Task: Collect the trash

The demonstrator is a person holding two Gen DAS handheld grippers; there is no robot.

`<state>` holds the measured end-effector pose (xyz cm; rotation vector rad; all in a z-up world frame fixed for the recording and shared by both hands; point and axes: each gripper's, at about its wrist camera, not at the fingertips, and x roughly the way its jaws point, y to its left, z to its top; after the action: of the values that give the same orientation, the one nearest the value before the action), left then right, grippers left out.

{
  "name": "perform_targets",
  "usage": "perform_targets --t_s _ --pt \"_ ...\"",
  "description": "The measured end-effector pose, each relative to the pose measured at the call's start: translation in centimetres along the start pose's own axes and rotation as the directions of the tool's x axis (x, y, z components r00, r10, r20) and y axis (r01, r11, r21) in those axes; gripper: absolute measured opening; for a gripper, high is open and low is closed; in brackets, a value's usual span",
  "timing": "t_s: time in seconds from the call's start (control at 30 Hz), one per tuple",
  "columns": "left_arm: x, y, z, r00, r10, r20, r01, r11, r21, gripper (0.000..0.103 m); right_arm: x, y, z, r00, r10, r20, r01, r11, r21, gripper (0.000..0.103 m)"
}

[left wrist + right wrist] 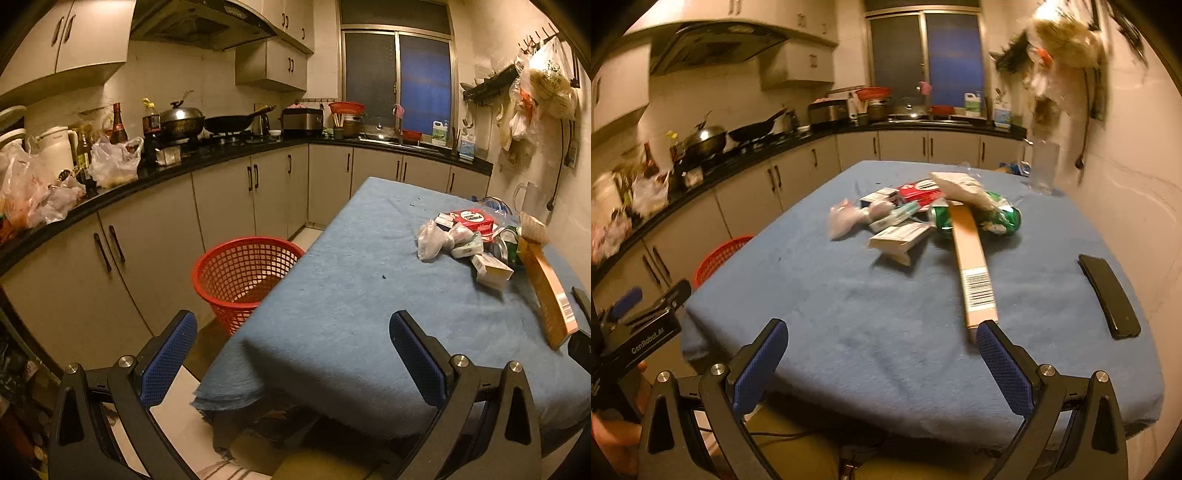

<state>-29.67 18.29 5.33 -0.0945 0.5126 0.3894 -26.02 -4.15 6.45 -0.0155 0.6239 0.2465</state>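
Trash [923, 214] beyond right gripper [882, 347]

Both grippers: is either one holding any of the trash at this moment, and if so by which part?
Nothing is held. The left gripper and the right gripper both stand wide open and empty.

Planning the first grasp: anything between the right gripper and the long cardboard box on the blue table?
Nothing visible. The right gripper is open and empty at the table's near edge, and only bare blue tablecloth lies up to the long cardboard box. The black phone lies off to the right, clear of that path.
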Motion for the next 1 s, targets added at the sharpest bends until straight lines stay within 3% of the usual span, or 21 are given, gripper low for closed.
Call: perform_targets --t_s 0.17,1.0 --pt "0.1 0.2 -0.2 1.000 0.013 -0.008 -0.013 1.000 -0.002 0.103 0.5 0.1 0.6 0.999 0.032 -0.003 -0.032 0.999 -0.034 0.103" --pt "0.6 -0.1 -0.6 0.999 -0.026 -0.035 0.027 0.999 0.025 0.103 0.9 0.8 -0.7 1.000 0.011 -0.011 -0.011 0.999 -0.039 0.103"
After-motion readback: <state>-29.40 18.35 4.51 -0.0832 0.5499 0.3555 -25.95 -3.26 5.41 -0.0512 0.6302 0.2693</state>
